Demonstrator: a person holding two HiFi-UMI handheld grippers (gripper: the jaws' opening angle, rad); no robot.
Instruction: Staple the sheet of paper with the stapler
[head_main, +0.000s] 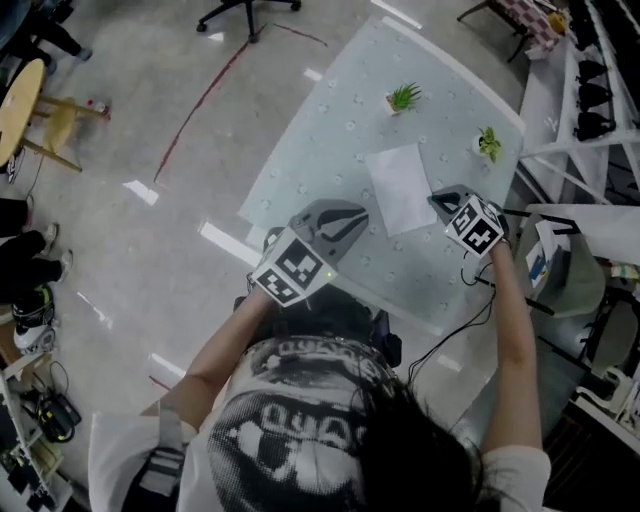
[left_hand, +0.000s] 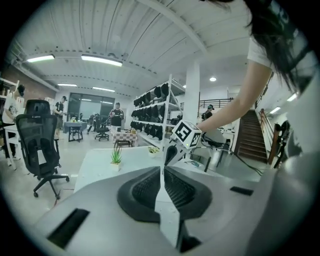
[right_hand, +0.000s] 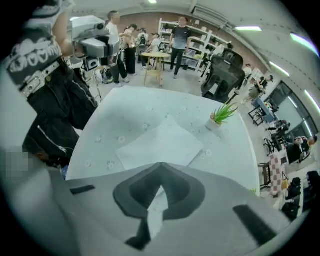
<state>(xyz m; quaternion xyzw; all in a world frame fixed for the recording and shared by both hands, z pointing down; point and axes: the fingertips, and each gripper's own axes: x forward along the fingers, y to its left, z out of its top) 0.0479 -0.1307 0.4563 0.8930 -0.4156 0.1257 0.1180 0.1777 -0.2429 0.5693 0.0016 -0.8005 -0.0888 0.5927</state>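
Lying flat, white paper sheet (head_main: 400, 188), seemingly uncreased.

Head view: glossy grey floor (head_main: 150, 150) with a red line (head_main: 200, 100); office chair base (head_main: 248, 12) at twelve o'clock, round wooden table (head_main: 20, 100) at ten, white shelving (head_main: 590, 80) at two. Left gripper view: ceiling strip lights (left_hand: 100, 60) at eleven, staircase (left_hand: 250, 140) at three.

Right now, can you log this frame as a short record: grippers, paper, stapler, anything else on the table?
left gripper: jaws together, empty, above the table's near edge
right gripper: jaws together, empty, near the paper's right edge
sheet of paper: flat on the table, no gripper on it
stapler: not seen in any view
other items: potted plant; second potted plant, both on the far side
task stage: stapling not begun
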